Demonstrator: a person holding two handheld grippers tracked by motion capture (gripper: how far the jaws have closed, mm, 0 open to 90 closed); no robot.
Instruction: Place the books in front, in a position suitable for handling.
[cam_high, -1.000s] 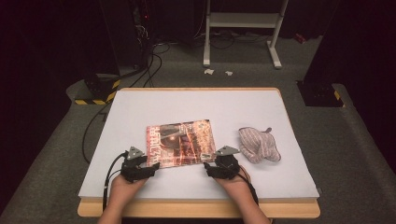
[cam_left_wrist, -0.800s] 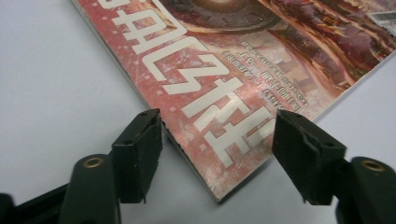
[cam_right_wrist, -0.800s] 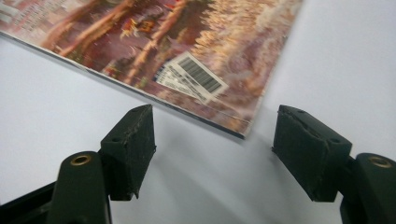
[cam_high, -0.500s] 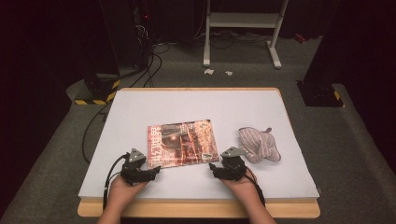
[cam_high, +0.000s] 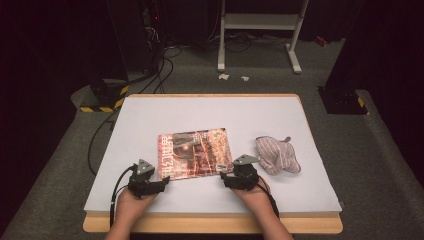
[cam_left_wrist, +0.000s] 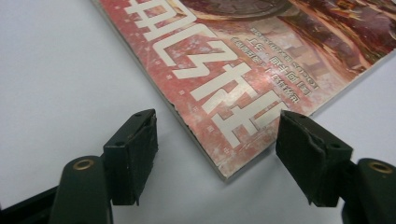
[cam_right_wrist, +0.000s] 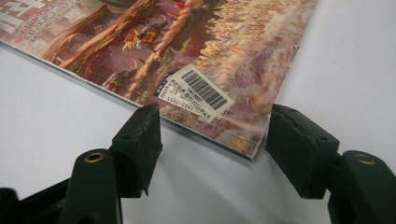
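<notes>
Both tongs stand apart, left tongs (cam_high: 162, 184) just opening around the 7 o'clock corner of the magazine (cam_high: 196, 153) lying flat mid-tabletop (cam_high: 150, 115), right tongs (cam_high: 226, 177) straddling its 5 o'clock corner, seemingly to lift it evenly.

A recording lab or studio is showing here: black drapes (cam_high: 55, 55) are closing off the space, cables (cam_high: 150, 75) are trailing over grey carpet (cam_high: 45, 190), a hazard-striped base (cam_high: 102, 100) and a white stand (cam_high: 260, 30) are standing behind a white-covered tabletop (cam_high: 200, 112).
</notes>
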